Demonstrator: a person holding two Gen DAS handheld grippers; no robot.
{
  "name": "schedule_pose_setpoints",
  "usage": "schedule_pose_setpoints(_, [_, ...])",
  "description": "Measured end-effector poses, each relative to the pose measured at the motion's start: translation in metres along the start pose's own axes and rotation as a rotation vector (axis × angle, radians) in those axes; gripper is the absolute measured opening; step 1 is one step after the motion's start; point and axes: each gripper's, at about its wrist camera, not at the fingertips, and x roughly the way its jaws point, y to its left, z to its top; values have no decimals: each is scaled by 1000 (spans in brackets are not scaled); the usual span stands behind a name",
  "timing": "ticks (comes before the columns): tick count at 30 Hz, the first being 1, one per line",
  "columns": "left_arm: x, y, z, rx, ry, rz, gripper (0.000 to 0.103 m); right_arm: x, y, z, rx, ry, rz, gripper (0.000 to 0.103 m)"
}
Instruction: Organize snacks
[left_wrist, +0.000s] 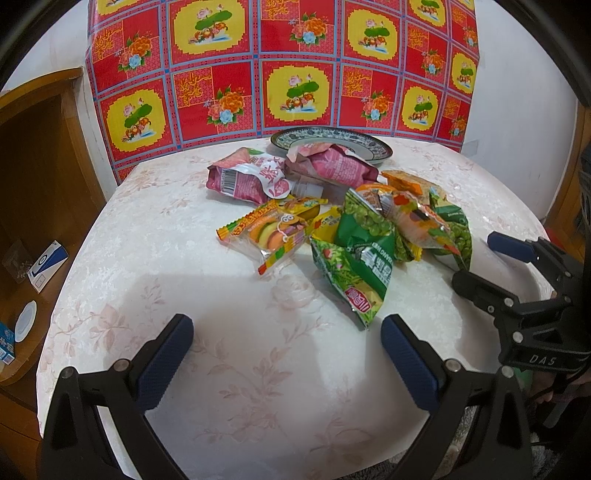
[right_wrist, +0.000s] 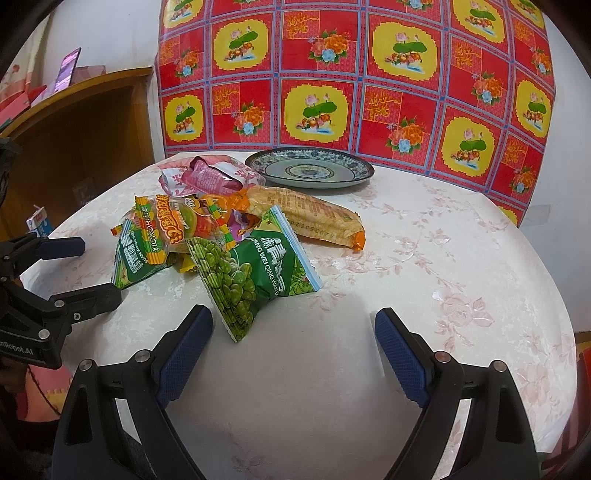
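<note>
Snacks: small packets in a loose heap (right_wrist: 229, 236) mid-table (right_wrist: 424, 295), near the plate (right_wrist: 310, 170).
Feel: probably light, crinkly, slippery.
Grab: pinch the pea bag (right_wrist: 251, 273) by its edge.
Left gripper (left_wrist: 286, 354): wide, empty.
Right gripper (right_wrist: 293, 349): wide, empty.

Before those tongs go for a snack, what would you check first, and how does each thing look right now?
1. Left tongs open and holding nothing: ok.
2. Right tongs open and holding nothing: ok.
3. Blue-and-white patterned ceramic plate empty in the right wrist view: ok.
4. Plate free of overlap: not ok; in the left wrist view a crumpled pink snack packet covers its near rim, though whether they touch is unclear.
5. Nearest green pea snack packet lies just ahead of the right tongs, nothing between: ok.
6. Snacks separated for single picks: not ok; the yellow gummy burger packet and others overlap in one pile.
</note>
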Motion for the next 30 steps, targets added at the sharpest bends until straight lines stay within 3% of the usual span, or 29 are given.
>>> schedule_pose_setpoints(10, [-1,0,0,-1,0,0,103,0,0,-1,-7,-2,2,91])
schedule_pose_setpoints(15, [-1,1,1,5,3,-6,103,2,-8,4,-32,26,79,91])
schedule_pose_setpoints(18, [-2,2,0,0,-9,-5,102,-1,-11,4,-54,36,132,83])
schedule_pose_setpoints(21, [-6,2,-3,1,-45,7,100,-15,-23,10,-15,-18,237,80])
schedule_pose_setpoints(26, [-25,3,2,-18,-160,-78,99,-44,-36,24,10,-231,260,80])
schedule_pose_setpoints(30, [-36,6,11,-44,-267,-113,99,-17,-40,29,152,-122,430,80])
